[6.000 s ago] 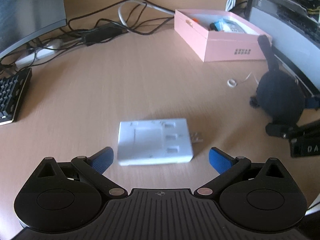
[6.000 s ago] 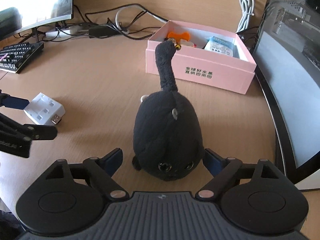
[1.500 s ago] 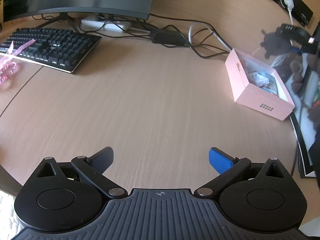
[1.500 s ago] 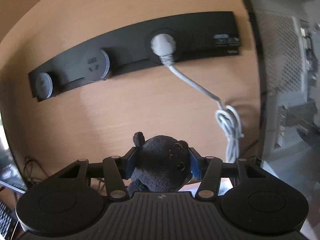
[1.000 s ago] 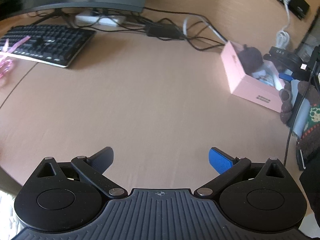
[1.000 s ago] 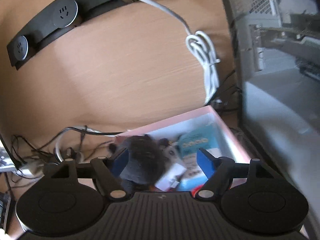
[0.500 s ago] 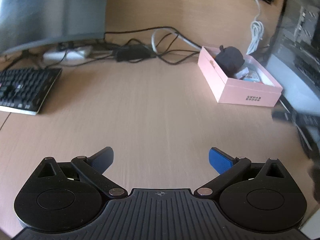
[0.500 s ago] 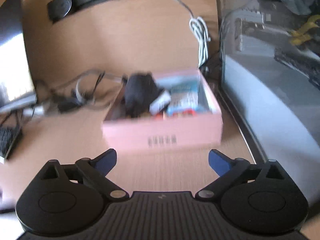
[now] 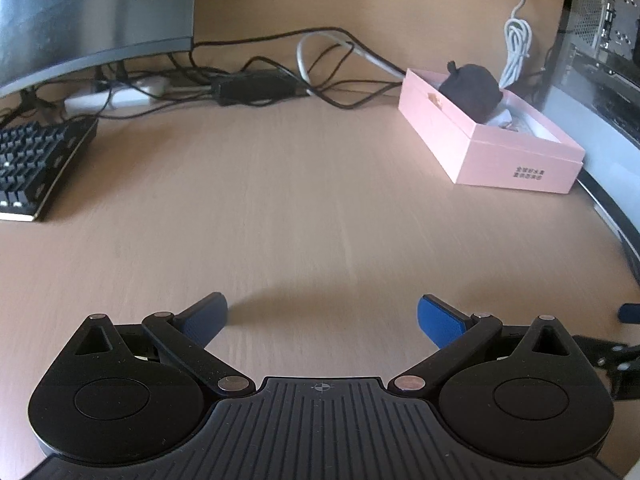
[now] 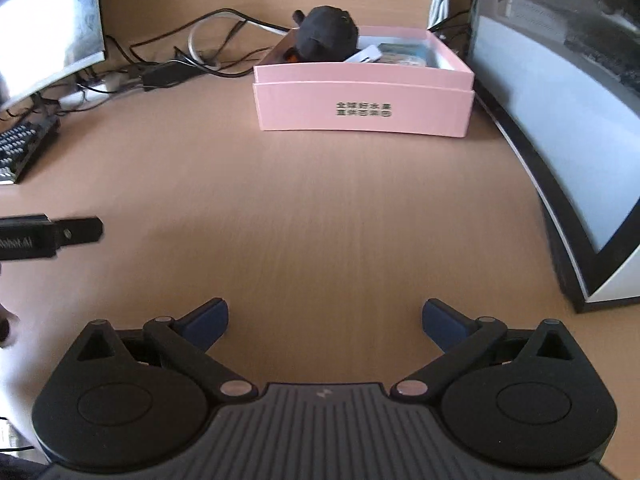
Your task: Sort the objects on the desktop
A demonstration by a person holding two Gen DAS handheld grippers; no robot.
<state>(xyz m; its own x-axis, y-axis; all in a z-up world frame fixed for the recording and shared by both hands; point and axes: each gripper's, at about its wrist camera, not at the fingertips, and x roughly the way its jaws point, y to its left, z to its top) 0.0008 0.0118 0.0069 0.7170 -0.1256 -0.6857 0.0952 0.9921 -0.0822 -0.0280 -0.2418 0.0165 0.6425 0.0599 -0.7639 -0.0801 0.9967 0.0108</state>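
Observation:
A pink box [image 10: 363,107] stands at the back of the wooden desk; it also shows at the right in the left wrist view [image 9: 490,142]. A black plush toy [image 10: 326,34] sits inside it at the left end, sticking up over the rim, and shows in the left wrist view [image 9: 472,90] too. A white adapter [image 10: 363,56] and a blue packet [image 10: 402,56] lie beside the toy in the box. My left gripper [image 9: 322,314] is open and empty over bare desk. My right gripper [image 10: 325,318] is open and empty, well in front of the box.
A black keyboard [image 9: 34,160] lies at the left. A monitor [image 9: 92,16] stands at the back left above a tangle of cables and a power strip [image 9: 116,96]. A computer case [image 10: 560,92] stands at the right. The left gripper's finger [image 10: 60,234] shows in the right view.
The right gripper has let go of the black plush toy in the pink box, opened and drawn back and down. The left gripper has dropped lower toward the desk.

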